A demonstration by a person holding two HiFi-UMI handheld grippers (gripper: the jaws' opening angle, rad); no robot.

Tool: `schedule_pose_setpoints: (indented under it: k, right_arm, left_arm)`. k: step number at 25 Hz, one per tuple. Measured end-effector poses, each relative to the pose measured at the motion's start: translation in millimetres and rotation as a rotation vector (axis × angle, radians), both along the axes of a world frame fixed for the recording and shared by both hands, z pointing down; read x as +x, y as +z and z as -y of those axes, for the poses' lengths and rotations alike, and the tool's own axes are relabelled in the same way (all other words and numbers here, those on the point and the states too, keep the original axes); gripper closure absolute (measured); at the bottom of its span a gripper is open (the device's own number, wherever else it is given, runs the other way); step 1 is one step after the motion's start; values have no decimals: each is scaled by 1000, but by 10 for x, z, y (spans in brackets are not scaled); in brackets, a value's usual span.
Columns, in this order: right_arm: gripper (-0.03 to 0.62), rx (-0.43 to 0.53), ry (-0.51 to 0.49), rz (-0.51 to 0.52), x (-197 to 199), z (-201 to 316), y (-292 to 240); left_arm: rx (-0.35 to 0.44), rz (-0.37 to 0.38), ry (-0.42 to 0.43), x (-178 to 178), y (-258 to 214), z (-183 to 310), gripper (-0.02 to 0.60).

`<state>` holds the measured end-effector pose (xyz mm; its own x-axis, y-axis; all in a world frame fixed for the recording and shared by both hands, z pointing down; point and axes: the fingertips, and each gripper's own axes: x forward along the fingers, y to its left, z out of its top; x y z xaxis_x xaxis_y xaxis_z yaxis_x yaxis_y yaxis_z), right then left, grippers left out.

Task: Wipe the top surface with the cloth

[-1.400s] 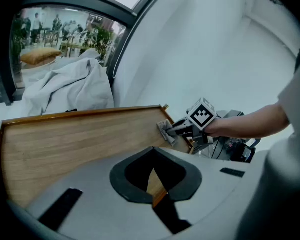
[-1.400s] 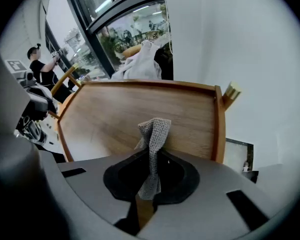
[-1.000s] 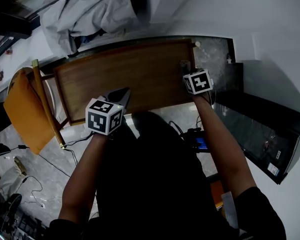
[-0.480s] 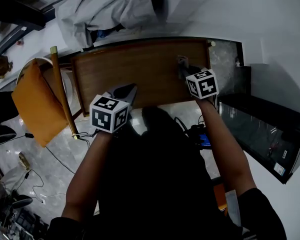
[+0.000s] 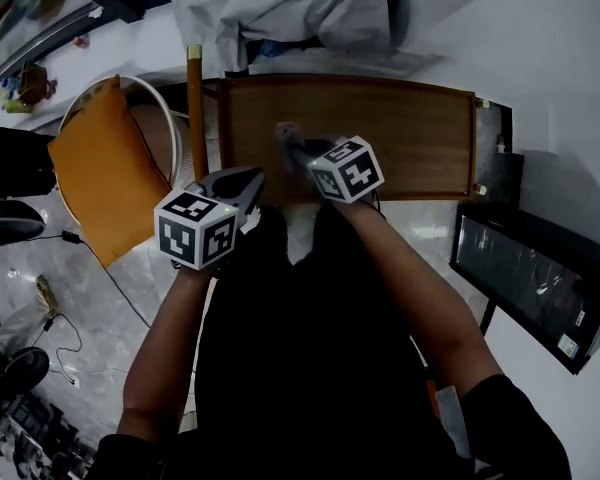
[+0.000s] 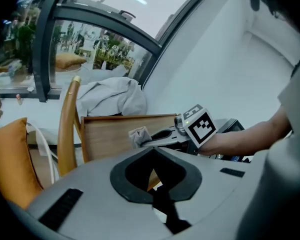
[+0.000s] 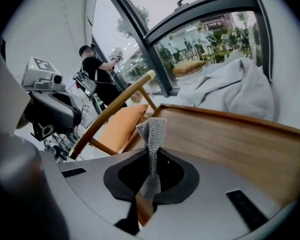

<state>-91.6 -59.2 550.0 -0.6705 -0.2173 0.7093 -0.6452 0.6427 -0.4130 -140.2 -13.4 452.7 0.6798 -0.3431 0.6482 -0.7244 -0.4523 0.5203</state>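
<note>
The head view looks steeply down on the desk (image 5: 400, 128) from above. Both gripper views sit low and near, looking across that same desk.

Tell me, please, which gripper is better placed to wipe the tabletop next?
The right gripper: it is shut on the cloth over the tabletop; the left gripper, shut and empty, sits at the near edge.

Glass-fronted workroom or office, tall framed windows (image 6: 85, 39), white walls (image 5: 540, 38), marble floor (image 5: 90, 313) with loose cable (image 5: 72, 236), wooden tabletop (image 5: 410, 128), orange-cushioned chair (image 5: 105, 178).
</note>
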Motion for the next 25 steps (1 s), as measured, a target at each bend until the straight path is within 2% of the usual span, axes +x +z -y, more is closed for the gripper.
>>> schedule_pose_setpoints:
  k: [3,6,9,15,20,25]
  right_arm:
    - [560,-97,-11,78,-610,-188,129]
    - [560,-130,-49,62,-1012,-310,300]
    - [560,-151,-48,45,-1234,-338,423]
    - [560,-125,-67,-118,-1231,-356,745]
    - [560,-66,-113,-126,-1314,-346,699]
    - [560,-80,-117,-141,-1232,-368,732]
  left_arm:
    - [-14,-16,-14,-290,37,-83,571]
    - [-27,-20,-36,-543,80,-162,571]
    - [-44,-26,-52,-714,142,-239,571]
    - [-65,-27,-41,-887,234,-342,571]
    - [-69,-30,-26,-887,265,-385,571]
    - [-84,-60,-36,-788,249,-367,571]
